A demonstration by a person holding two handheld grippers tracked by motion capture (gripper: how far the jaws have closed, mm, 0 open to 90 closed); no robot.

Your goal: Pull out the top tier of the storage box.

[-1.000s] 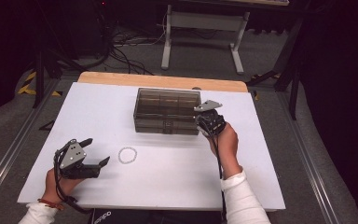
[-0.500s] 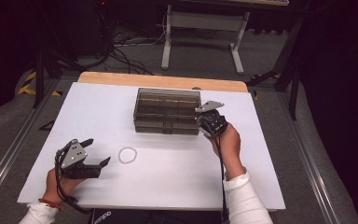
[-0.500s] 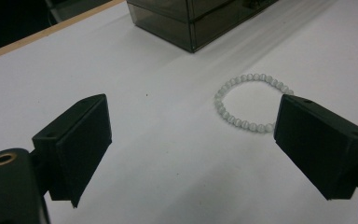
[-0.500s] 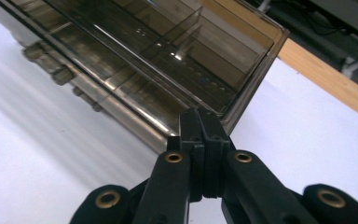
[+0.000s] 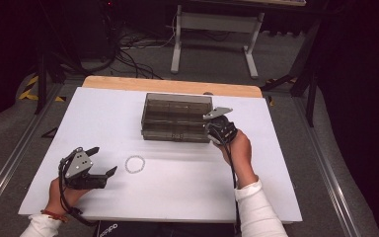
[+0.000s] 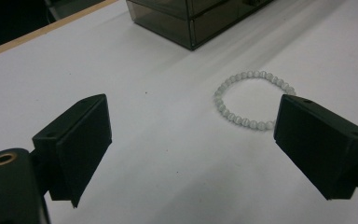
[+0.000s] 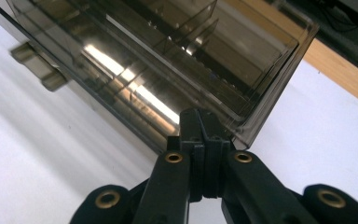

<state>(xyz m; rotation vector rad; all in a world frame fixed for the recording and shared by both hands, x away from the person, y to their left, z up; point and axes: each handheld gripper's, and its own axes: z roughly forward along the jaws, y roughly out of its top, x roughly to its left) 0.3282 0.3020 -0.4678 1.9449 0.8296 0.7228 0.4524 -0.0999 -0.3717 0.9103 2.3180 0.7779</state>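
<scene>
- The smoky plastic box (image 5: 176, 117) lay long side across the table (image 5: 187, 197), latches facing the person.
- The right gripper (image 5: 220, 129), jaws pressed together, met its right front corner.
- The left gripper (image 5: 98, 163) stood spread beside the bead bracelet (image 5: 134, 164), open table all around.

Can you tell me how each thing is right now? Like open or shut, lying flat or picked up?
Left tongs: open wide, empty, low over the table.
Right tongs: shut, tips at the box's near right corner, nothing visibly gripped.
Bead bracelet: lying flat on the table in a closed loop, untouched.
Smoky plastic box: standing on the table, lid down; whether it is latched I can't tell.
White table: flat.
</scene>
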